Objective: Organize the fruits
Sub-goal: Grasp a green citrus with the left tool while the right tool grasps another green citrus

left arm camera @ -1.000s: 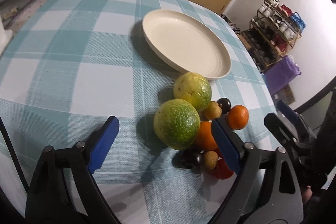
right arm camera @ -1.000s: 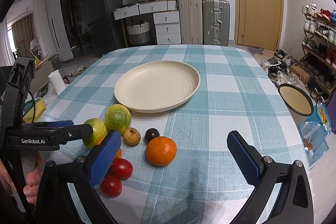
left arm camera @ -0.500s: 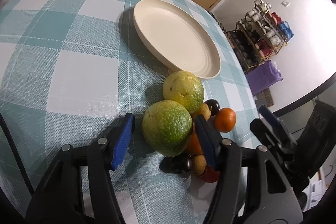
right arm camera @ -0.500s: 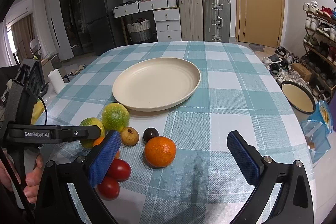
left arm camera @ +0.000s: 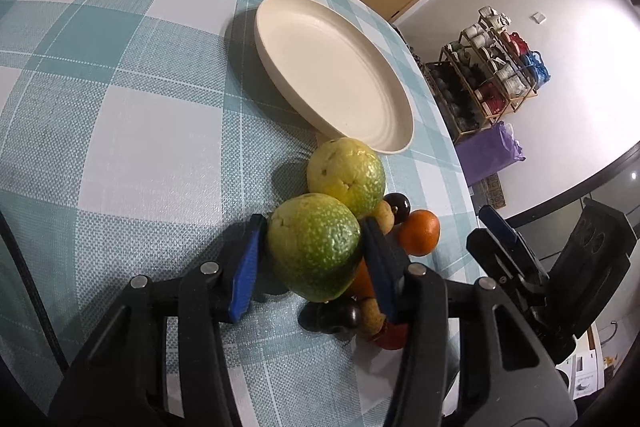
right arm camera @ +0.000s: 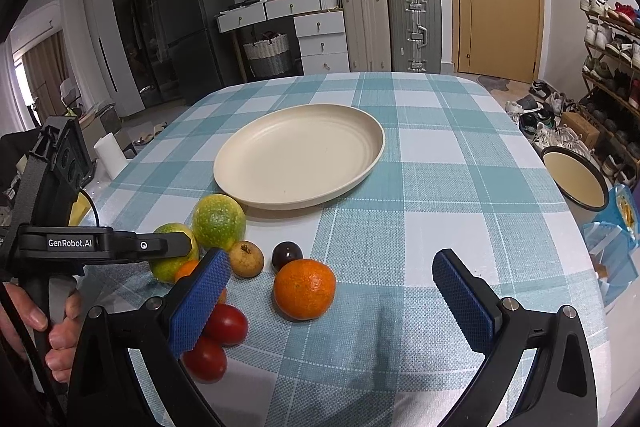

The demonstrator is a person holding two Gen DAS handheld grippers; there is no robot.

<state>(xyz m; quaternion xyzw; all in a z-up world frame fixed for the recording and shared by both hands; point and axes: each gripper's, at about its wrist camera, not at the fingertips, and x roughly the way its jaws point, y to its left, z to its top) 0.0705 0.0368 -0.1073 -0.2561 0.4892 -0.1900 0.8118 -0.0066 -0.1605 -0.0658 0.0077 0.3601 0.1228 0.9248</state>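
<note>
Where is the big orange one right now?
The orange sits on the checked tablecloth in the right wrist view, low and near the middle, just in front of the small dark plum and short of the empty cream plate.

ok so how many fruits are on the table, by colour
green citrus: 2
orange citrus: 2
tan small fruit: 2
dark purple fruit: 2 (the cluster partly hides one)
red tomatoes: 2
total: 10
</note>
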